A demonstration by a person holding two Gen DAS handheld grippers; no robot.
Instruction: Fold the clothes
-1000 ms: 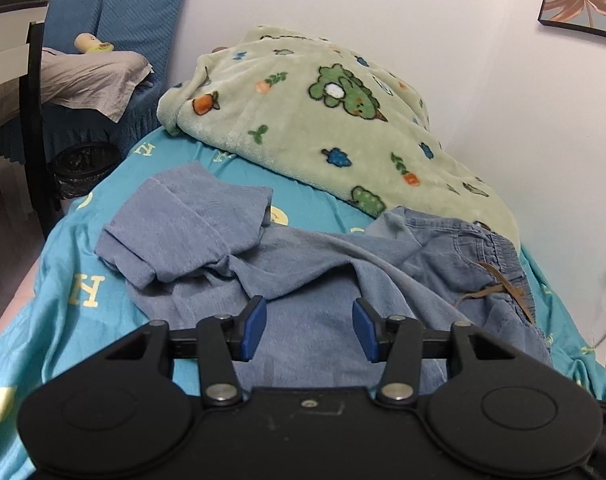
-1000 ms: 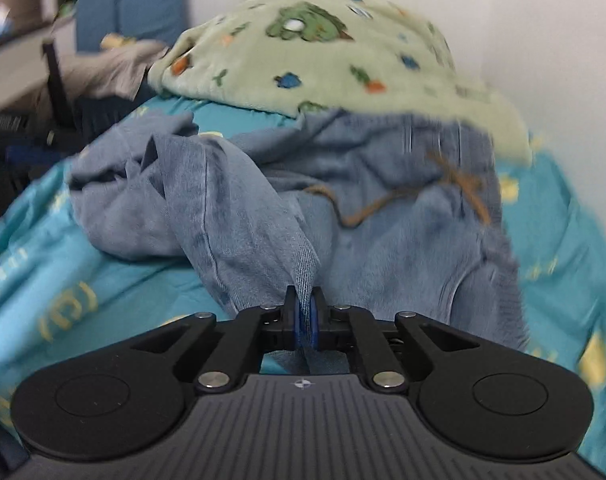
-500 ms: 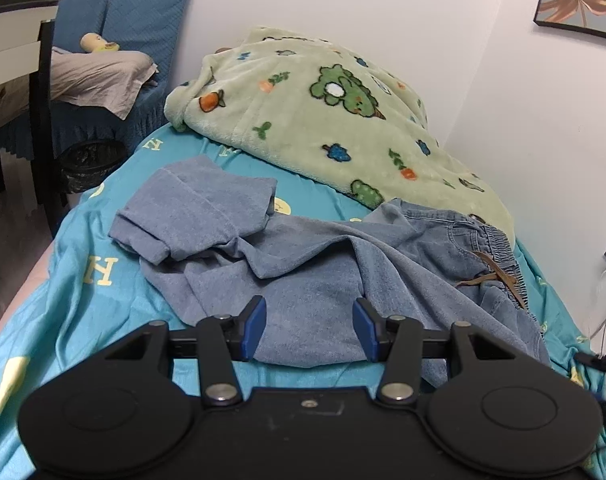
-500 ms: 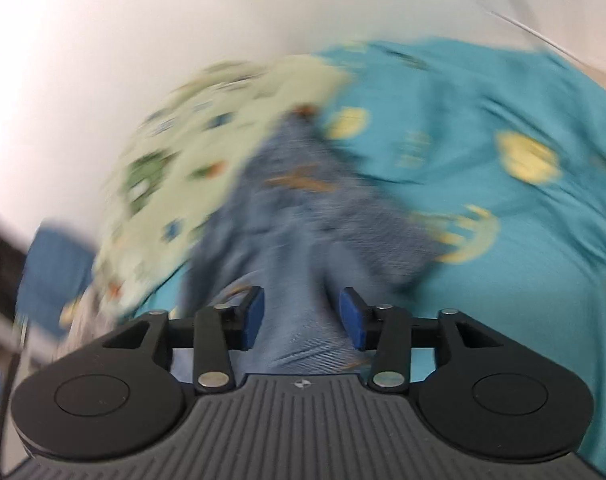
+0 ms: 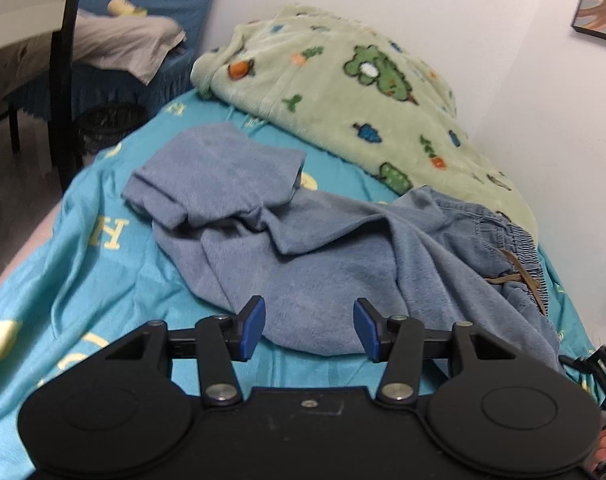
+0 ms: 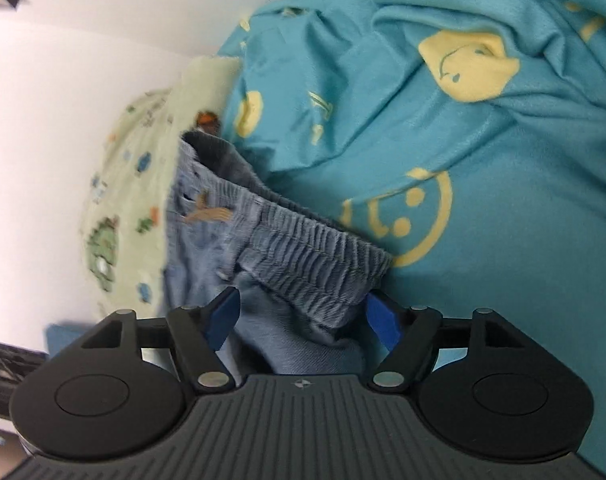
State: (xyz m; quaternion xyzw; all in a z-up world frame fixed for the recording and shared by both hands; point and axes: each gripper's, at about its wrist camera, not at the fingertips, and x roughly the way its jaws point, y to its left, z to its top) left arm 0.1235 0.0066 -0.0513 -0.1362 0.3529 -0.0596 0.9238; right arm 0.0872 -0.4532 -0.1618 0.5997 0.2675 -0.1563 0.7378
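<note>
**Both claws gaping over the jeans**

My left-wrist view is cutting off the far right of the bed sheet (image 5: 83,280), and the right-wrist view is tilting and blurring toward the blanket (image 6: 119,208). I am holding the left gripper (image 5: 308,329) wide apart, gripping nothing, just near of the crumpled jeans (image 5: 323,264). The right gripper (image 6: 303,322) is spreading wide, gripping nothing, the elastic waistband (image 6: 311,256) lying between its 2 pads.

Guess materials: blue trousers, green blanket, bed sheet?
Trousers: likely soft washed denim or cotton, matte, gathered elastic waistband. Blanket: plush fleece, fuzzy nap. Sheet: smooth thin woven fabric, slight sheen on creases; fibre unclear.
</note>
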